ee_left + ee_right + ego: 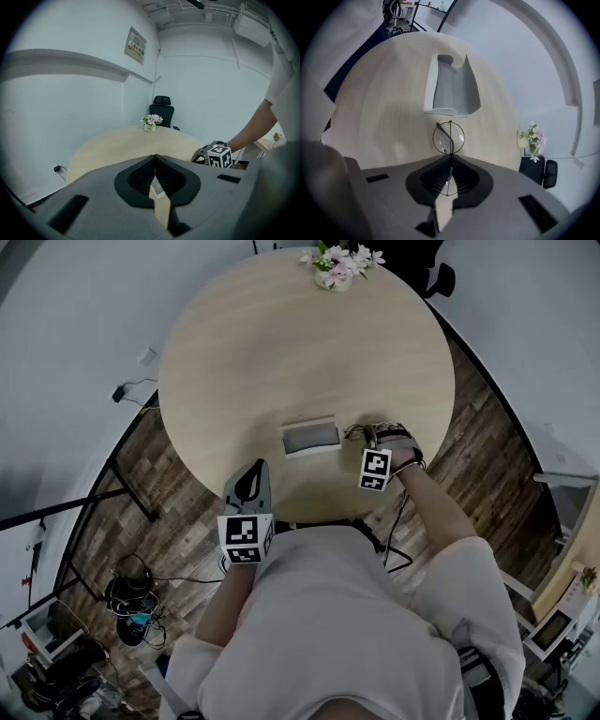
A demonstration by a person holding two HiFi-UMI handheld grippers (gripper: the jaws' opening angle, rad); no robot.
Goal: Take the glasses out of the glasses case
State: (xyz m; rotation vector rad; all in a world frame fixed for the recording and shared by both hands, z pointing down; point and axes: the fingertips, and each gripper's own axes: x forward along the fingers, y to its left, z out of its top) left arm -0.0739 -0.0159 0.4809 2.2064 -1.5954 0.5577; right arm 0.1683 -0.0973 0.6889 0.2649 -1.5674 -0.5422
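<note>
Pinching the glasses point(448, 137) between their 2 round lenses, the right gripper point(450, 159) has its jaws pressed together on the thin wire frame. 1 lens sits beyond the tips and 1 between the pads. The glasses are outside the glasses case point(452, 86), which lies open on the round wooden table point(384, 93) just beyond them. In the head view, the left gripper point(255, 467) hovers over the table's near edge, left of the case and not touching it, jaws closed tip to tip on nothing. A small pot of flowers point(337, 266) stands at the far edge.
</note>
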